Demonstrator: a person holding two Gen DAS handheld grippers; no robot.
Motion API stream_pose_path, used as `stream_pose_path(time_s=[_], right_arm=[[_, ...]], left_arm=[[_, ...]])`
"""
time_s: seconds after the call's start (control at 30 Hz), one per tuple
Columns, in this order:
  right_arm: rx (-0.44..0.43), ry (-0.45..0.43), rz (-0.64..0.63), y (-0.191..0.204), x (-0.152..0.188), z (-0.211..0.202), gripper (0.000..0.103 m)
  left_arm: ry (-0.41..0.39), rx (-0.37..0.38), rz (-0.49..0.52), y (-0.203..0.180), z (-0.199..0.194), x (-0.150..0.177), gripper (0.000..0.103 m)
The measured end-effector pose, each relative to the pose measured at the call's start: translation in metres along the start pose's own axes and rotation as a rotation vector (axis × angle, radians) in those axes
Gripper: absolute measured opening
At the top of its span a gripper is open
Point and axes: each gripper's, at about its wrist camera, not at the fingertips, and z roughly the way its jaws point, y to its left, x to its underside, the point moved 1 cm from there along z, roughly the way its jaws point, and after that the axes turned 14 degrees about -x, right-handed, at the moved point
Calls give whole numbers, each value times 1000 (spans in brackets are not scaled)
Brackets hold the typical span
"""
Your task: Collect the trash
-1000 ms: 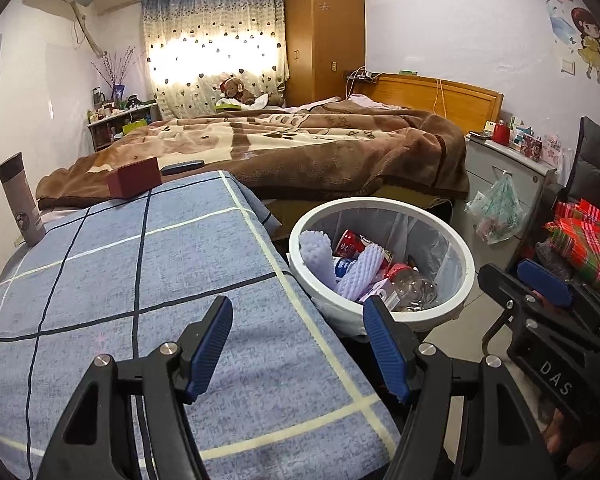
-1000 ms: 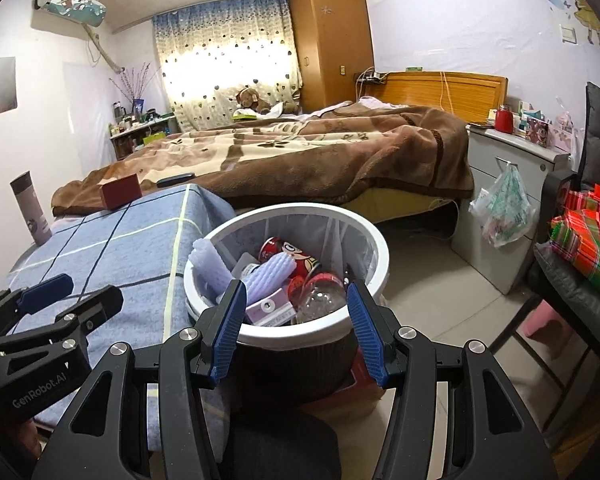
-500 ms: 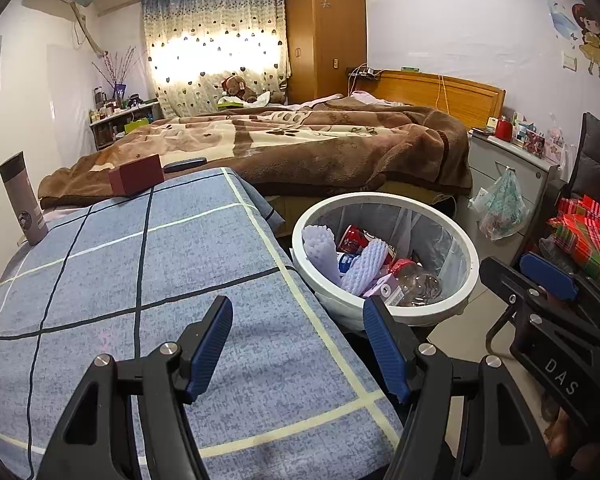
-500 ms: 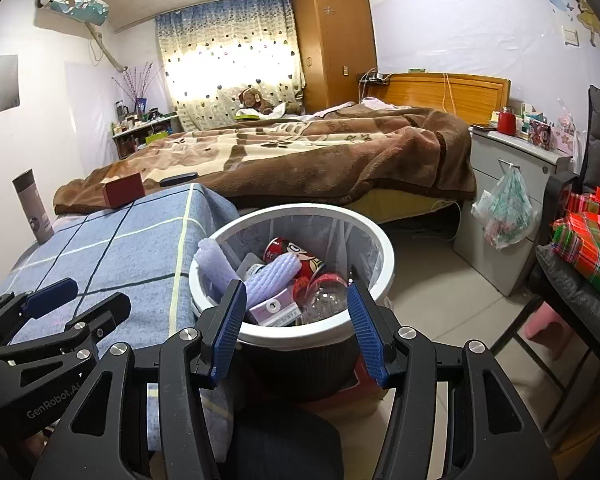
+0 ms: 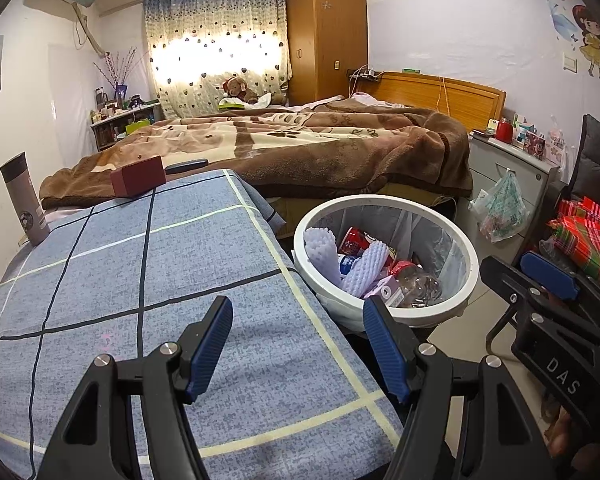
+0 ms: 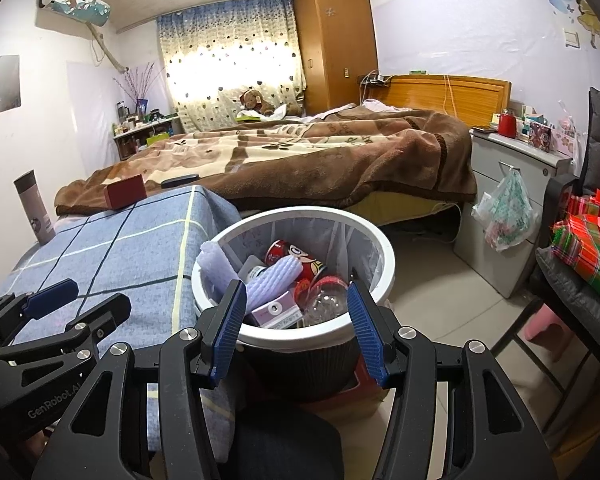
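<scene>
A white-rimmed trash bin (image 5: 470, 264) (image 6: 384, 240) stands on the floor beside the blue checked table (image 5: 112, 272). It holds lilac foam pieces (image 6: 272, 280), a red can (image 6: 296, 256), a clear plastic bottle (image 6: 328, 300) and a pink box (image 6: 276, 312). My left gripper (image 5: 296, 340) is open and empty above the table's near right corner. My right gripper (image 6: 296, 320) is open and empty just in front of the bin; it also shows in the left wrist view (image 5: 540, 292).
A dark red box (image 5: 139, 176) and a grey flask (image 5: 24, 200) stand at the table's far edge. A bed with a brown blanket (image 5: 300, 144) lies behind. A grey cabinet with a hanging plastic bag (image 6: 508, 212) and a chair with plaid cloth (image 6: 588, 248) stand right.
Both grippers have drawn back and risen slightly, so the bin appears a little farther away. Both stay open and empty.
</scene>
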Motion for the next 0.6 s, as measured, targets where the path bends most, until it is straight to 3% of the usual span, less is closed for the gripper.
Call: stream_pose_path(time_s=[0.6], right_arm=[[-2,1,-5,4,-3,0,54]], left_arm=[[-3,9,-7,1,-3,2,70]])
